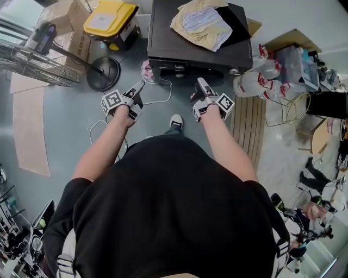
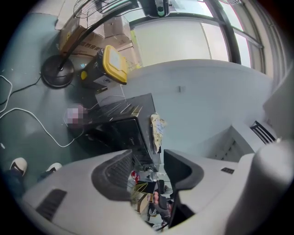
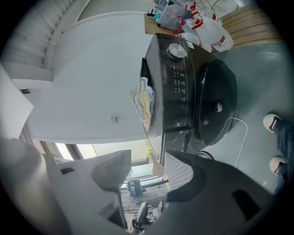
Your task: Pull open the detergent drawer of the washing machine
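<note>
The black front-loading washing machine (image 1: 198,38) stands at the top of the head view with a yellow cloth (image 1: 201,21) on its lid. In the right gripper view it appears turned sideways, with a dial (image 3: 177,51), a round door (image 3: 216,103) and the glossy detergent drawer front (image 3: 178,139) at the panel's far end from the dial. My left gripper (image 1: 137,89) and right gripper (image 1: 202,86) hover side by side a short way in front of the machine, touching nothing. Both stand open with empty jaws, as the left gripper (image 2: 147,172) and right gripper (image 3: 147,174) views show.
A fan with a round base (image 1: 103,73) and a yellow-lidded bin (image 1: 110,19) stand left of the machine, beside cardboard boxes (image 1: 65,16). White plastic bags (image 1: 255,81) and a wooden pallet (image 1: 249,122) lie to its right. A white cable (image 1: 161,99) trails on the floor near my shoe (image 1: 175,122).
</note>
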The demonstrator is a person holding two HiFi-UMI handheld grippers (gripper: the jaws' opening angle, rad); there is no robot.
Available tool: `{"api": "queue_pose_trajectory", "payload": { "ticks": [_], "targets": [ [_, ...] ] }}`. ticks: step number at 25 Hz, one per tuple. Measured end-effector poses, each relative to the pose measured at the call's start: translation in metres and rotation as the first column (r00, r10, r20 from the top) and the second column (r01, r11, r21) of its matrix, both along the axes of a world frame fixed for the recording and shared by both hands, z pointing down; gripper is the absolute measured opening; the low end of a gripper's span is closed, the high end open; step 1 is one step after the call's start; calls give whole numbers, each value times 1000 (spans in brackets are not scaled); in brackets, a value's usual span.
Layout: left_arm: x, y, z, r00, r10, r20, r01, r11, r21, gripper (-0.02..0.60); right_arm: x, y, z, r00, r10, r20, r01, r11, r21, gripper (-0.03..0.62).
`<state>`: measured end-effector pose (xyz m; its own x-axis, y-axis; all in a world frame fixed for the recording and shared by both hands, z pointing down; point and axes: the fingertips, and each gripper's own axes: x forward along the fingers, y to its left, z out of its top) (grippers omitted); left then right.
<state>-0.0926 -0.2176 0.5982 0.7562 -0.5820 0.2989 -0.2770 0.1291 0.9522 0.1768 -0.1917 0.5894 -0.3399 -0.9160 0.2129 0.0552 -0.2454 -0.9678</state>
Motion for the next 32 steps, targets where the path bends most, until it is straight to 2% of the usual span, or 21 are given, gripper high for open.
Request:
{"api": "queue_pose_trajectory", "payload": {
  "ticks": [7, 10, 18, 23, 28, 32],
  "targets": [
    [11, -6, 33, 1000, 4, 18, -3, 999, -41, 219, -6, -12, 38, 1000, 4, -2, -4, 998, -61, 219],
    [16, -6, 48, 1000, 1, 18, 0, 998, -68, 219, -5, -13, 70, 1000, 13, 10, -12, 995, -102, 210],
    [30, -30, 109, 1000, -21, 19, 24, 991, -134, 217, -13, -40, 122, 1000, 27, 7, -25, 984, -175, 206],
    [53, -51, 144, 998, -55, -2, 54, 991, -126, 216, -7, -51, 177, 999, 40, -5, -40, 979, -201, 201],
    [72, -67, 177, 997, -79, -19, 75, 988, -137, 212, -10, -67, 208, 999, 44, -1, -44, 979, -200, 192],
    [76, -72, 201, 997, -73, -4, 71, 984, -164, 206, -20, -77, 224, 1000, 29, -8, -30, 981, -193, 187]
  ]
}}
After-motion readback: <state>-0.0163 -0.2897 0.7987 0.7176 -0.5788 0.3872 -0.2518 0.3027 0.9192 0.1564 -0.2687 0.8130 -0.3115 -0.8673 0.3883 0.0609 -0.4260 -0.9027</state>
